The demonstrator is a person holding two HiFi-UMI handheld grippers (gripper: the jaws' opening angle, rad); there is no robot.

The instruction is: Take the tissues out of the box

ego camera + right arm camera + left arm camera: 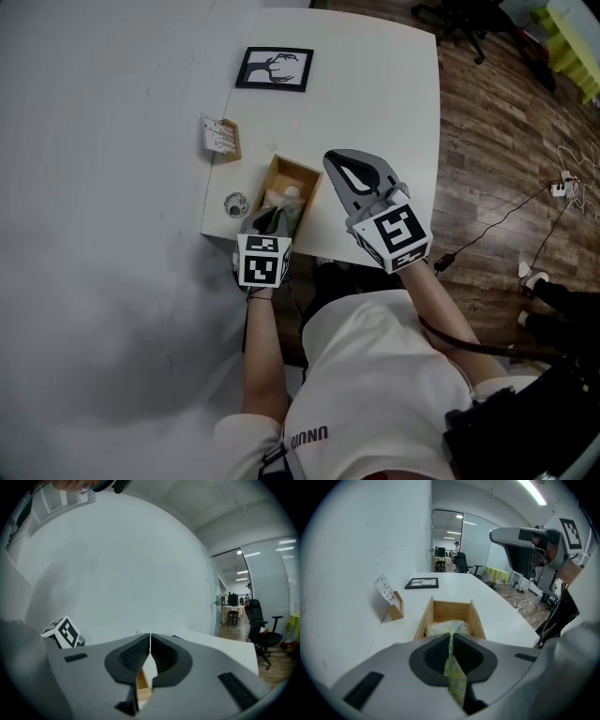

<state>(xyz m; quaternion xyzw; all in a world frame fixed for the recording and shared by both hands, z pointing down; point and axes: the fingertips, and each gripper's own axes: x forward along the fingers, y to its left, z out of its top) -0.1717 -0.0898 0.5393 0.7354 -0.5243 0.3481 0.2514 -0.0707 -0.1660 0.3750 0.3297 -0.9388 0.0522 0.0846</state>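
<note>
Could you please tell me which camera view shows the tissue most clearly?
The left gripper view: the yellow patterned tissue is pinched in the left tool, leading back to the wooden box. The head view shows only a pale scrap inside the box, behind that tool. The right gripper view shows no tissue.

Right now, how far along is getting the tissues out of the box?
Nothing looks out yet. In hand: the left fingers pinch a yellow tissue whose bulk sits in the box. The right fingers are shut and empty. Left: lifting the tissues clear.
</note>
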